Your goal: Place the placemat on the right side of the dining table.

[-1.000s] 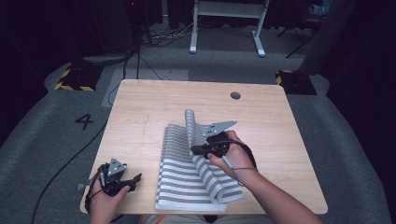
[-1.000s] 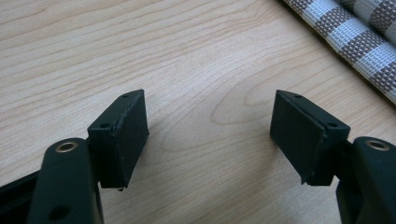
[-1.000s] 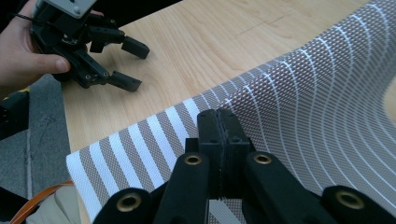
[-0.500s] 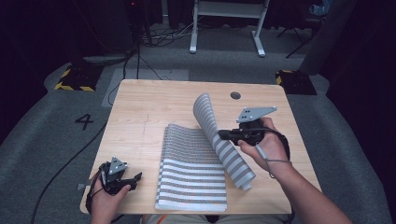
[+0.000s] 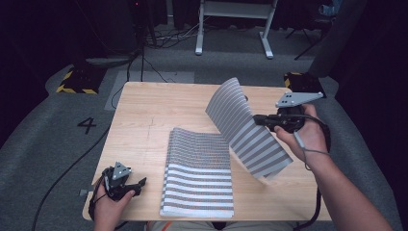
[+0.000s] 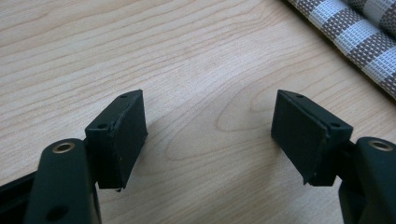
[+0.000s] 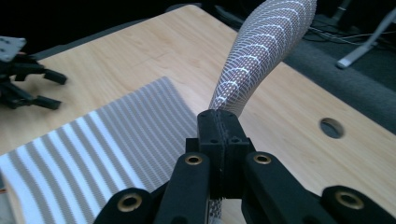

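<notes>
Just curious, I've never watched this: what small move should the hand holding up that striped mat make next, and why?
Probably carry it further right and lower it onto bare wood: the right gripper is shut on the lifted striped placemat, whose lower corner hangs beside the stacked placemat on the table.

A wooden table [image 5: 144,120] stands on grey floor [image 5: 57,144] (marked "4" [image 5: 88,125]), with a white stand [image 5: 234,24] behind.

Placemat [image 5: 199,178] on table [image 5: 144,110], left claw [image 5: 137,185] beside.

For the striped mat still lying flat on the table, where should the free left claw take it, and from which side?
Probably the striped mat's left long edge, coming in low from the left: the left claw rests open just beside it, and that thin edge lies free on the table.
</notes>
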Tool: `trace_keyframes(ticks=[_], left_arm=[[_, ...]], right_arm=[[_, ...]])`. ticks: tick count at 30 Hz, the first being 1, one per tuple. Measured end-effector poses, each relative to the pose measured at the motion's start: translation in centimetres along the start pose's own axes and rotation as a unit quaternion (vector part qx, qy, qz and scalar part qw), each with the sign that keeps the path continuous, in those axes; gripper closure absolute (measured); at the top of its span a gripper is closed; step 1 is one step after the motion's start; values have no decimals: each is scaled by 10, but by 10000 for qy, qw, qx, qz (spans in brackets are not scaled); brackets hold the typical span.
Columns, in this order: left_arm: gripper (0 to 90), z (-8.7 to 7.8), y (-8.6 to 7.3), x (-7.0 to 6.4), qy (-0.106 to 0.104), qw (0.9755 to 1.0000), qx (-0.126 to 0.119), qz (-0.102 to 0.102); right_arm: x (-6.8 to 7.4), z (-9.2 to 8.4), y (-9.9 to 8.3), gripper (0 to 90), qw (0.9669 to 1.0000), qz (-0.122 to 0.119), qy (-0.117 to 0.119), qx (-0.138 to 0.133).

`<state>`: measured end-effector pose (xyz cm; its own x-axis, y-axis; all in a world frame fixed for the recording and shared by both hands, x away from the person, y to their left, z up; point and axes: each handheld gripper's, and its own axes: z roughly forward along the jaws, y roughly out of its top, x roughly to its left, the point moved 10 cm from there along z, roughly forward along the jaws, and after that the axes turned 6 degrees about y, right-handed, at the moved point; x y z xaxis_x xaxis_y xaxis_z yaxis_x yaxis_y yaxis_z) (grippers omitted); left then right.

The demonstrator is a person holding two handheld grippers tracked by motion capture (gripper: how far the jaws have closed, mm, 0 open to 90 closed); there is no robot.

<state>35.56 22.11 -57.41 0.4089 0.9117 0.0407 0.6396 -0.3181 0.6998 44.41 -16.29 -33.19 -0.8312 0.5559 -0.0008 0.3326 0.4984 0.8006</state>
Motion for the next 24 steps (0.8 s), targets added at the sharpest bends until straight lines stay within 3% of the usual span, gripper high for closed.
trace_keyframes(ticks=[14, 24], left_arm=[[268, 0, 1, 0, -14, 10000, -7, -31], [266, 1, 1, 0, -23, 10000, 1, -28]], right_arm=[[-77, -36, -18, 900, 9960, 423, -781, 73], [-123, -69, -41, 900, 9874, 793, -1363, 139]])
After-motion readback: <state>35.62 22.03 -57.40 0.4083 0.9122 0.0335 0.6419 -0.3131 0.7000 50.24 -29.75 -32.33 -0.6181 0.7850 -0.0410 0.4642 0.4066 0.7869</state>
